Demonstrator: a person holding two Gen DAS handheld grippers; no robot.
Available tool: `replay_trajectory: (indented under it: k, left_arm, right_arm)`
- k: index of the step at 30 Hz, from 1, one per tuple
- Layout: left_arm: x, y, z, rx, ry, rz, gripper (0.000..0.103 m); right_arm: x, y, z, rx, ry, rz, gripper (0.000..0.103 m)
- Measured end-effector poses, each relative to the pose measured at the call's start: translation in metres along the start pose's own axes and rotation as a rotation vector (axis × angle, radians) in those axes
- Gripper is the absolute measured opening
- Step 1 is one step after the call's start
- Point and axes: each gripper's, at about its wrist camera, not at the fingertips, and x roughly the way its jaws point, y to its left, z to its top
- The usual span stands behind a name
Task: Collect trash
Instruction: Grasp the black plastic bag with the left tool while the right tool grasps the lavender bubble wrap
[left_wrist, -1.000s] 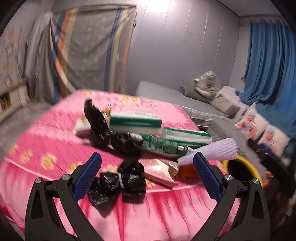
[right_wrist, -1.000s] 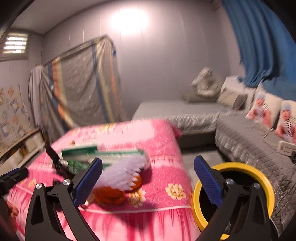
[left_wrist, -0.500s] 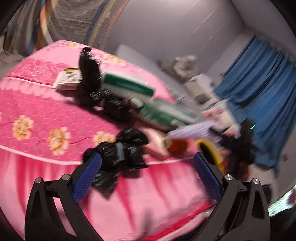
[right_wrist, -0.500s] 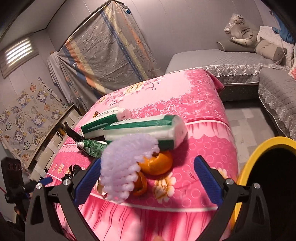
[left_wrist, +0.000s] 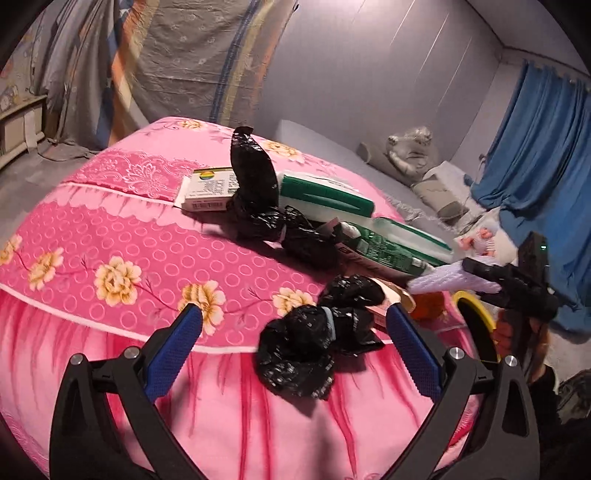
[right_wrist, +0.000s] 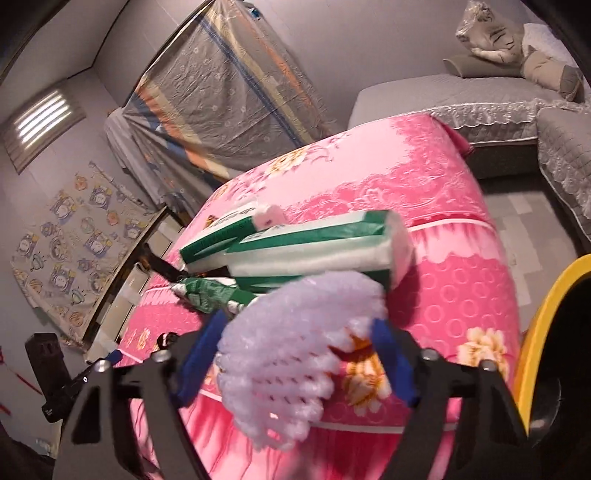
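Note:
Trash lies on a pink flowered bed (left_wrist: 122, 243). A crumpled black bag (left_wrist: 306, 347) sits near the bed's front edge, between the fingers of my open left gripper (left_wrist: 291, 325), which do not touch it. A second black bag (left_wrist: 255, 177) stands farther back. In the right wrist view a white foam fruit net (right_wrist: 295, 350) fills the gap of my right gripper (right_wrist: 297, 347). Its jaws are closing and both blue pads touch the net. The left wrist view shows the same net (left_wrist: 450, 277) in the right gripper (left_wrist: 509, 284).
Two green-and-white tissue packs (right_wrist: 306, 240), a green wrapper (right_wrist: 207, 291) and a white box (left_wrist: 207, 188) lie mid-bed. Orange peel (left_wrist: 428, 306) lies by the net. A yellow-rimmed bin (right_wrist: 535, 332) stands on the floor right of the bed. Behind it is a grey sofa (right_wrist: 461, 96).
The right gripper tilted down onto the foam net and its jaws narrowed around it. The left gripper moved in and down, so the near black bag now lies between its fingers.

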Motion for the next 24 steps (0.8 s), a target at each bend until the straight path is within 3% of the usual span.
replay_trajectory:
  k: [1, 3, 5, 7, 14, 18, 24]
  left_arm:
    - [-0.002, -0.001, -0.002, 0.003, -0.004, -0.014, 0.095]
    - [-0.002, -0.003, -0.006, 0.017, -0.002, -0.038, 0.095]
    - [0.004, -0.007, -0.009, 0.035, 0.024, -0.038, 0.095]
    - [0.012, -0.01, -0.008, 0.047, 0.061, -0.051, 0.095]
    - [0.036, -0.022, 0.0, 0.146, 0.13, -0.038, 0.095]
    - [0.055, -0.033, 0.002, 0.233, 0.192, -0.032, 0.095]
    - [0.078, -0.047, 0.006, 0.362, 0.279, -0.032, 0.095]
  right_arm:
    - [0.001, 0.003, 0.0, -0.012, 0.008, 0.006, 0.054]
    - [0.002, 0.008, -0.001, -0.018, 0.013, 0.006, 0.029]
    - [0.002, 0.008, 0.0, -0.002, 0.039, 0.018, 0.017]
    - [0.0, 0.008, -0.001, 0.012, 0.055, 0.096, 0.015]
    - [-0.061, 0.022, -0.001, -0.01, -0.028, 0.206, 0.012]
    - [-0.094, 0.031, 0.0, -0.031, -0.08, 0.212, 0.012]
    - [-0.109, 0.038, -0.005, -0.032, -0.088, 0.202, 0.012]
